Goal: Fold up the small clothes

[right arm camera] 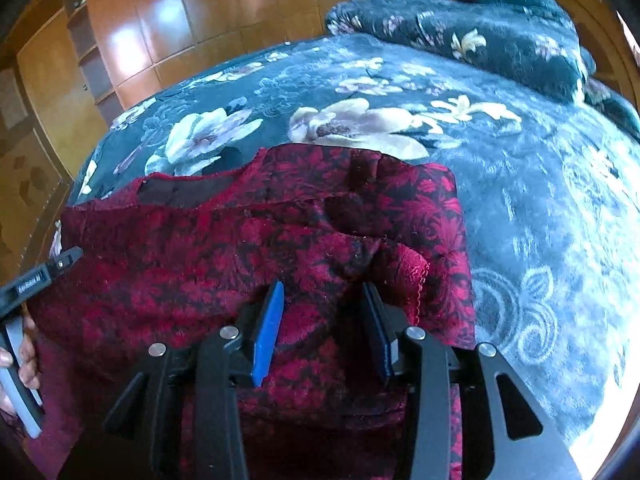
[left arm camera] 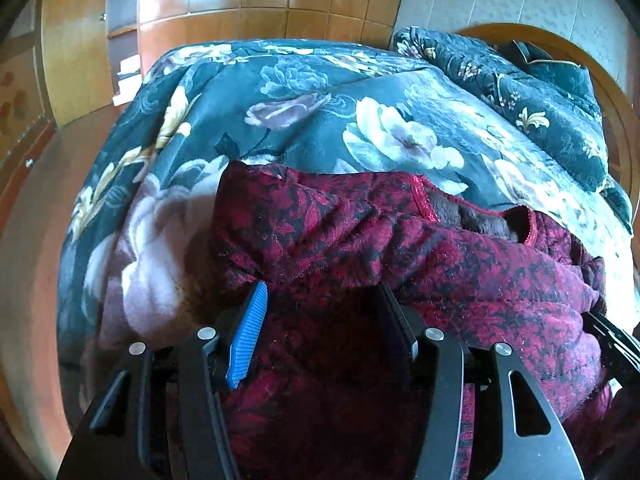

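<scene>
Folding looks partly done: the red garment (left arm camera: 400,240) lies on the bed (left arm camera: 304,92), on the floral blanket, bunched with at least one layer turned over along its top edge, the neckline opening at about 1 o'clock in the left view and 10 o'clock in the right view. Left tool (left arm camera: 320,312) sits over the near part of the garment, jaws about half apart, blue pad at 9 o'clock of the gap; cloth lies below and between the fingers, but the pads do not press on it, so nothing is held. Right tool (right arm camera: 324,312) has jaws part open with a clear gap, cloth underneath, a hemmed flap just beyond its 2 o'clock finger, and it grips nothing either. The left tool also shows at the right view's 9 o'clock edge with a hand (right arm camera: 24,356) on it. My read: one fold has been laid down and released; the garment is lumpy, not a flat packet. Left to do: smooth it, fold again, square the edges. No other clothes in view.
</scene>
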Demonstrator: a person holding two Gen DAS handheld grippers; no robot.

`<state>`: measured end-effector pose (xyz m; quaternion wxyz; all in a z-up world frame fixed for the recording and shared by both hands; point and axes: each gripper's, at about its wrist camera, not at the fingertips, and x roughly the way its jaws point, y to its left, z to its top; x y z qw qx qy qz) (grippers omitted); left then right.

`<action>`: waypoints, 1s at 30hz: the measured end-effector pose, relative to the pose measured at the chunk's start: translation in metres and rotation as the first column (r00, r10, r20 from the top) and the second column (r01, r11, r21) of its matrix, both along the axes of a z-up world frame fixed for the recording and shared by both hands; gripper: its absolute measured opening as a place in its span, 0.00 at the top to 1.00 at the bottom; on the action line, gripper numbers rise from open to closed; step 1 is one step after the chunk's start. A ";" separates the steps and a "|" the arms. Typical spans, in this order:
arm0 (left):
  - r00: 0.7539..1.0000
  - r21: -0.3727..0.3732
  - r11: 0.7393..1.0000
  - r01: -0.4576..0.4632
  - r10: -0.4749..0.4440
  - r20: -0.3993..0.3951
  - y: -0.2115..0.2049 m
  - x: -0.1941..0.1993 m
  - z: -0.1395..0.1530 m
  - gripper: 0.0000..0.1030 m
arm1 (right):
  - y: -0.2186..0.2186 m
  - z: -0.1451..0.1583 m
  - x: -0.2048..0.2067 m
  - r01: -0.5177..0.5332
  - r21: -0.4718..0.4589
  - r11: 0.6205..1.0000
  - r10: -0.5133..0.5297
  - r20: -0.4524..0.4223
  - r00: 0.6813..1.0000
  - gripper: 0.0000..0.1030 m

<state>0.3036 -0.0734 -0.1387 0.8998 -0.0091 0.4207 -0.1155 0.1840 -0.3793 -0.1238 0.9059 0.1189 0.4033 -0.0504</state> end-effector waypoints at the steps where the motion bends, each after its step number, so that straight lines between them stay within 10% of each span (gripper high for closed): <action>1: 1.000 0.020 1.000 -0.003 0.003 0.005 -0.002 -0.002 0.003 0.46 | 0.001 -0.003 -0.001 0.003 -0.006 1.000 -0.003 0.014 1.000 0.61; 13: 0.995 -0.007 1.000 -0.014 0.015 0.100 0.007 -0.084 0.065 0.46 | 0.006 0.001 -0.003 0.012 -0.044 0.999 -0.011 0.018 1.000 0.60; 18: 0.994 -0.040 0.999 -0.017 0.021 0.112 0.019 -0.122 0.078 0.40 | 0.015 0.019 -0.013 -0.011 -0.023 1.000 0.011 -0.010 1.000 0.26; 30: 0.998 -0.048 0.998 -0.039 0.042 0.052 0.049 -0.185 0.066 0.35 | 0.023 0.024 -0.083 -0.011 0.031 0.999 0.015 -0.117 0.993 0.17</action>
